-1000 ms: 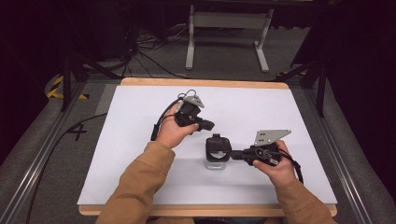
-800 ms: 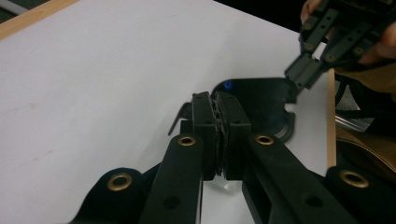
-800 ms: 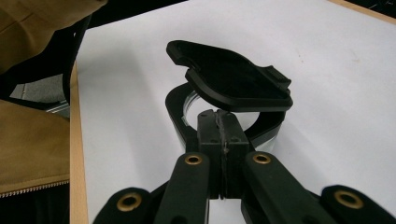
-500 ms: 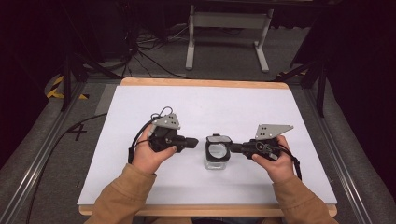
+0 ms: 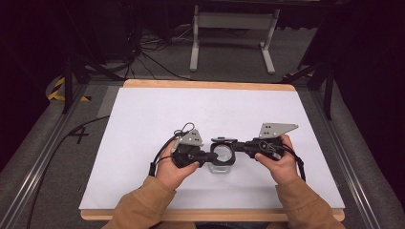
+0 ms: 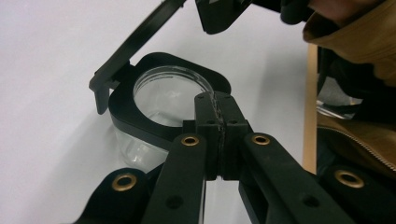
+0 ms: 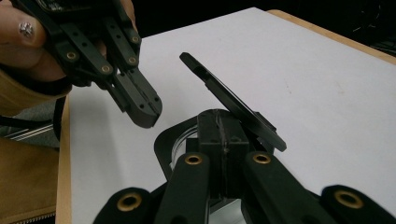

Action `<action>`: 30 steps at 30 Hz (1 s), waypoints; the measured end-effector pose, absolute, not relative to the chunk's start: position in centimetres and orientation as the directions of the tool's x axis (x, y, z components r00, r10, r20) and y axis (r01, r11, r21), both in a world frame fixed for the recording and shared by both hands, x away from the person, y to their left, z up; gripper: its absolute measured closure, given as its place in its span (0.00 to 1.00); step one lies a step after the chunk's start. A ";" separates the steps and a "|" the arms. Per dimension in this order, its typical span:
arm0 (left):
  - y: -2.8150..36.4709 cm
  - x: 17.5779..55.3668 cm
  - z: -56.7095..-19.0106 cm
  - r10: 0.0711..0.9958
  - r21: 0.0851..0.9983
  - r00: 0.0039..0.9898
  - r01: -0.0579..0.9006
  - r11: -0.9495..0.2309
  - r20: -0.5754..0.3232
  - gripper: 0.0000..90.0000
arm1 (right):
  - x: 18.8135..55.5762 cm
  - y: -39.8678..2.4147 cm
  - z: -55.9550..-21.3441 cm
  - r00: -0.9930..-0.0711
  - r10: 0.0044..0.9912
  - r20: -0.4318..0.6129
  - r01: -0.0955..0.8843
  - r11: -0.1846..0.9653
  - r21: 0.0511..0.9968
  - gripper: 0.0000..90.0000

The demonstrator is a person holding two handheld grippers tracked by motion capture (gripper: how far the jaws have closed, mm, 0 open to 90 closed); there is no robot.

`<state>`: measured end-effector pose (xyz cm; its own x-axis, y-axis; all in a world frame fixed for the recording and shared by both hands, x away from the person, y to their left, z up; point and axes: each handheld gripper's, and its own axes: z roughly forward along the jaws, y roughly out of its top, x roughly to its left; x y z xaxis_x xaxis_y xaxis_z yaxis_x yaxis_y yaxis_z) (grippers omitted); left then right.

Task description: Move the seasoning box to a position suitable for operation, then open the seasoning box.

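Clear glass makes up the small jar [image 5: 222, 164] that stands on the white table cover [image 5: 143, 124] in the high view, near the front edge and midway between the person's two hands; a black square collar rings its mouth and a black hinged lid [image 5: 224, 140] stands flipped up at its far side. The left gripper [image 5: 206, 156] comes in from the jar's left and the right gripper [image 5: 241, 146] from its right, each tip at the collar, with the tan sleeves [image 5: 143, 205] entering from the bottom. Seen from the left gripper view, that gripper's jaws are pressed flat together with nothing between them, having just finished closing, and the joined tips [image 6: 217, 109] sit at the near rim of the collar; whether they touch it I cannot tell. The jar [image 6: 170, 93] is open and looks empty, its lid [image 6: 137, 44] tilted up and away to the left, and the other gripper [image 6: 219, 14] hangs at the top edge just past the jar. From the right gripper view, its own jaws are likewise closed on nothing, tips [image 7: 219, 123] over the collar's edge beside the raised lid [image 7: 233, 102], which slants up to the left, while the left gripper [image 7: 142, 112] points down at the jar [image 7: 175, 144] from the upper left, its jaws closed too
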<state>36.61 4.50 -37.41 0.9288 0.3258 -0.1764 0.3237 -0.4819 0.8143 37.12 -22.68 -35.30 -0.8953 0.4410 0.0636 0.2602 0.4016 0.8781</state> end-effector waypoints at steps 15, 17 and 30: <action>3.7 36.7 -37.8 0.343 0.782 0.927 0.326 -0.531 -0.154 1.00 | 39.2 -22.1 -34.4 -0.876 0.479 0.062 0.269 0.377 0.886 1.00; 3.7 36.8 -37.8 0.342 0.778 0.927 0.327 -0.536 -0.155 1.00 | 39.7 -22.1 -34.3 -0.868 0.492 0.071 0.280 0.365 0.888 1.00; 3.7 36.8 -37.8 0.338 0.777 0.927 0.329 -0.537 -0.159 1.00 | 41.9 -22.2 -34.5 -0.829 0.548 0.110 0.333 0.325 0.885 1.00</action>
<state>36.84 3.75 -37.81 0.9274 0.3383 -0.1595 0.3294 -0.5367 0.7769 41.91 -22.18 -34.49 -0.8290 0.5482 0.1102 0.3329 0.3254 0.8850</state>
